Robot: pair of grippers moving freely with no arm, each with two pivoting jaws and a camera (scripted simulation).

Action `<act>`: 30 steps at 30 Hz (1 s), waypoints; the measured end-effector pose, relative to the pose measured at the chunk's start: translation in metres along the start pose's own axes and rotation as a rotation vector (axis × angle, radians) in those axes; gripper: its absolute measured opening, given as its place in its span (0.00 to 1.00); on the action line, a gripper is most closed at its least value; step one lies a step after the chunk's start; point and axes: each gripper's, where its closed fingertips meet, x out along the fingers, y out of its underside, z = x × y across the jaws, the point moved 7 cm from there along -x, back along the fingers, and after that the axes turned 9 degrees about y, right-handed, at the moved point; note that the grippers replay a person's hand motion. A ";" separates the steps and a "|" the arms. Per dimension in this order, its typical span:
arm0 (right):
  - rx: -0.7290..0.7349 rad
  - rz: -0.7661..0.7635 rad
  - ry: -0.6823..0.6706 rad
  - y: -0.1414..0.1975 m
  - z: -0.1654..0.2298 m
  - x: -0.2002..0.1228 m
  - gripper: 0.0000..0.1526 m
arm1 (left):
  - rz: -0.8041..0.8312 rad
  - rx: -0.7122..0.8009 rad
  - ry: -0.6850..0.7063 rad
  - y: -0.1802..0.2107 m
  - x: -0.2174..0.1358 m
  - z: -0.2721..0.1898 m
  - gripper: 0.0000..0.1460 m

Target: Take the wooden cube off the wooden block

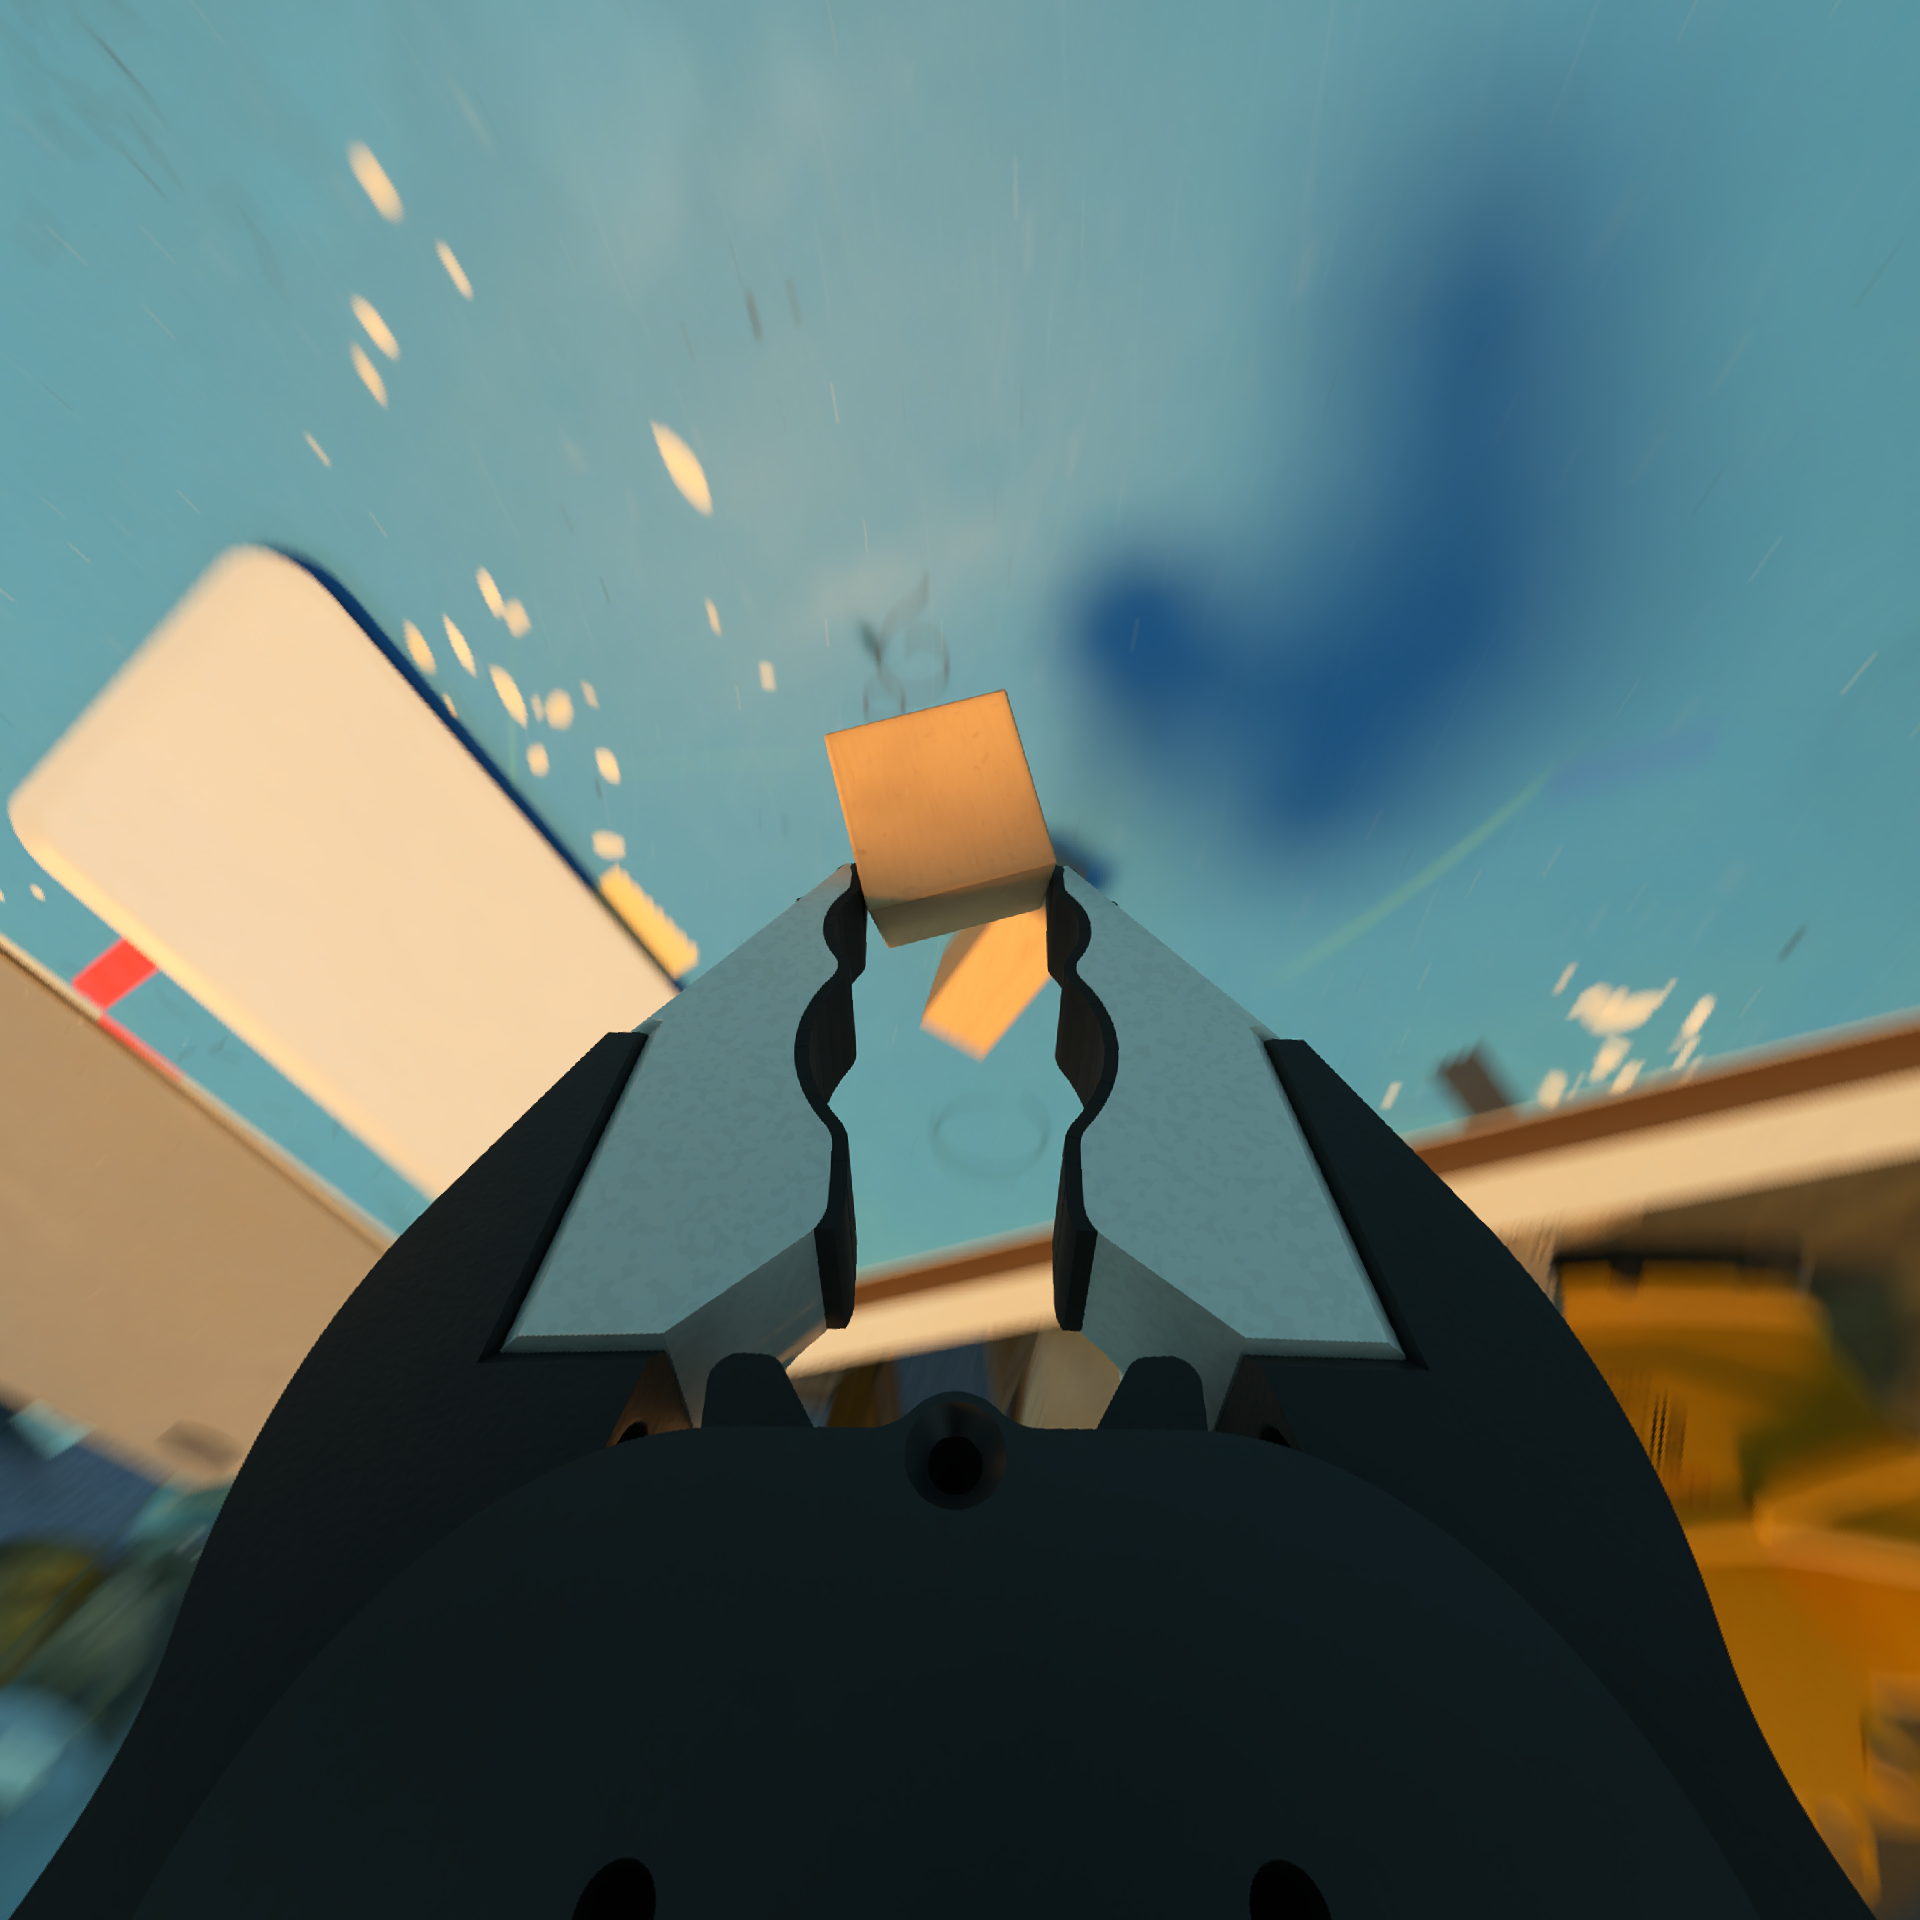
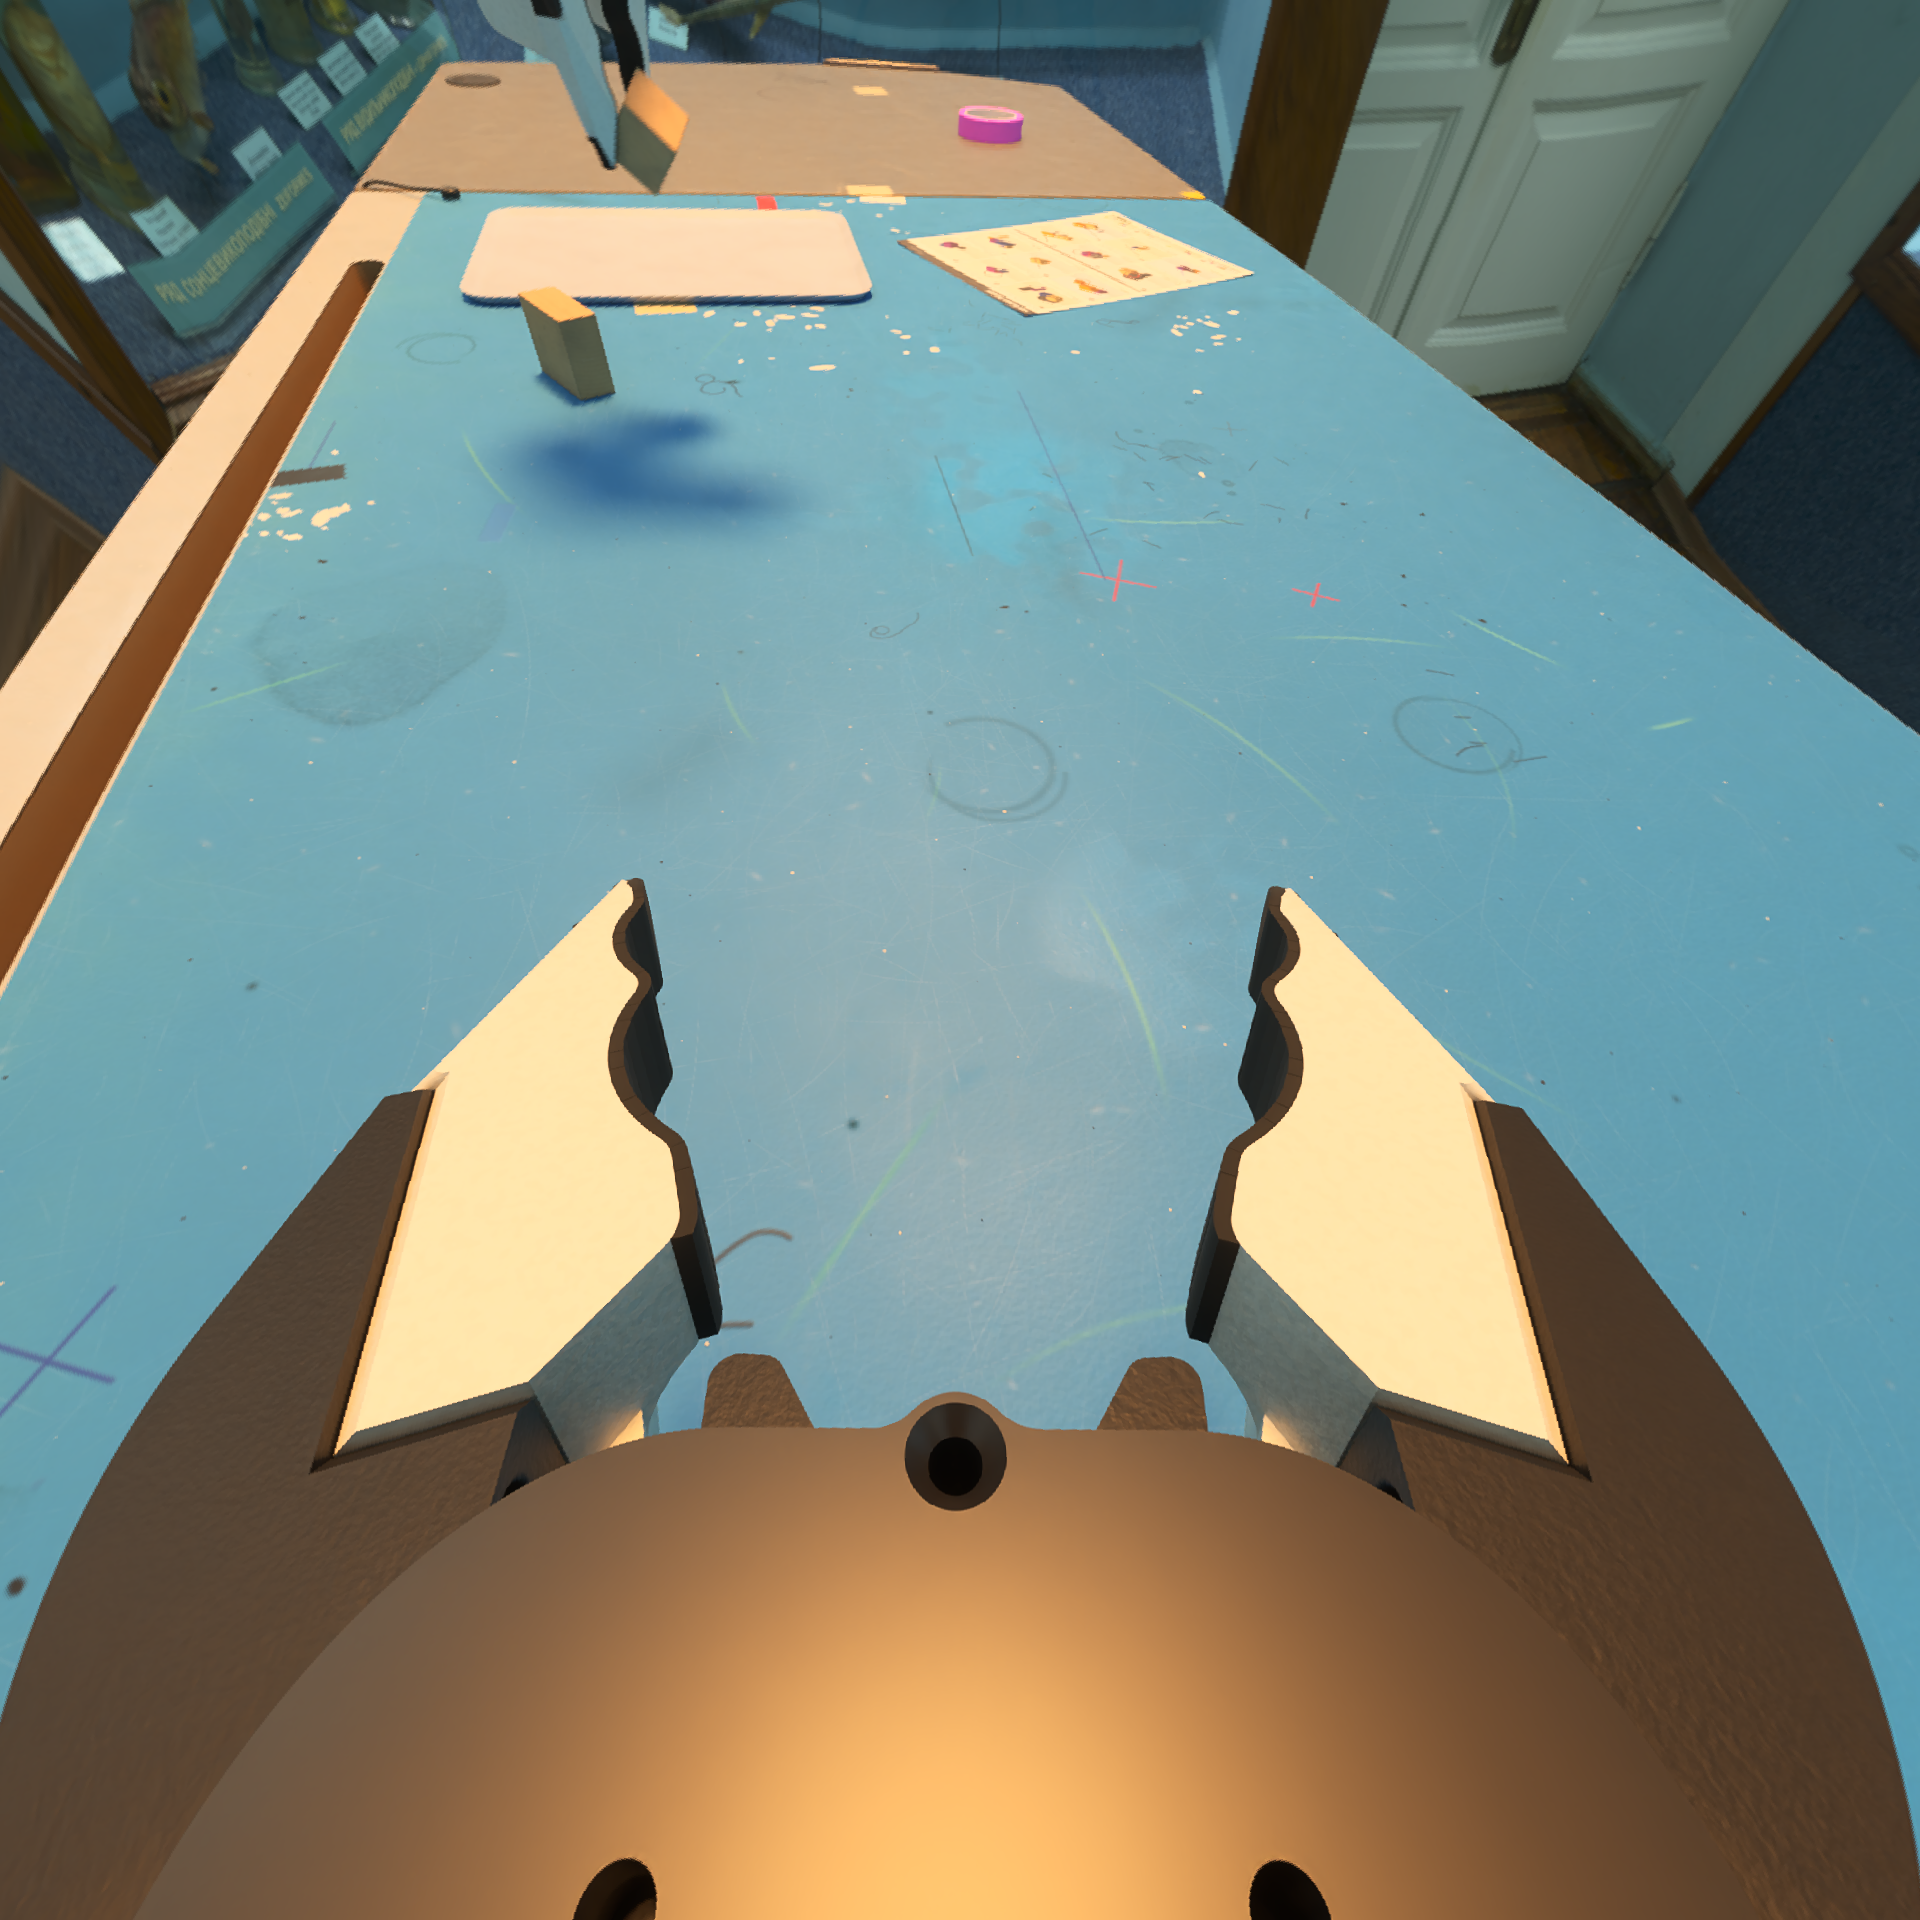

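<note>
My left gripper (image 1: 954,883) is shut on the wooden cube (image 1: 935,805), pinched at its fingertips and held high above the blue table (image 1: 1247,364). The wooden block (image 1: 987,992) lies below on the table, seen between the fingers. In the right wrist view the wooden block (image 2: 569,341) stands on the table at the far left, and the left gripper (image 2: 613,125) hangs above it holding the cube (image 2: 652,130). My right gripper (image 2: 956,894) is open and empty, low over the near part of the table.
A white mat (image 2: 665,255) lies behind the block and also shows in the left wrist view (image 1: 312,831). A printed sheet (image 2: 1075,260) lies at the far right. A pink tape roll (image 2: 990,123) sits on the brown table beyond. A raised rail (image 2: 156,582) runs along the left edge.
</note>
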 end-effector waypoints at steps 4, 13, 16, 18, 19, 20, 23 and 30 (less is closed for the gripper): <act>0.025 -0.010 0.013 0.004 -0.007 -0.006 0.75 | -0.410 -0.059 -0.015 -0.057 -0.021 -0.033 0.23; 0.055 -0.032 0.028 0.012 -0.015 -0.018 0.74 | -0.873 0.022 0.293 -0.206 0.015 -0.152 0.24; 0.063 -0.039 0.031 0.015 -0.016 -0.022 0.74 | -0.912 0.051 0.333 -0.235 0.033 -0.168 0.24; 0.065 -0.037 0.036 0.018 -0.018 -0.024 0.74 | -0.865 0.061 0.343 -0.248 0.044 -0.173 0.24; 0.067 -0.038 0.038 0.019 -0.019 -0.026 0.74 | -0.830 0.060 0.355 -0.253 0.048 -0.175 0.24; 0.069 -0.041 0.040 0.019 -0.020 -0.027 0.74 | -0.797 0.056 0.364 -0.257 0.051 -0.176 0.24; 0.080 -0.049 0.047 0.022 -0.023 -0.031 0.74 | -0.739 0.046 0.382 -0.267 0.051 -0.179 0.24; 0.094 -0.047 0.051 0.029 -0.027 -0.034 0.74 | -0.662 0.001 0.414 -0.282 0.060 -0.183 0.24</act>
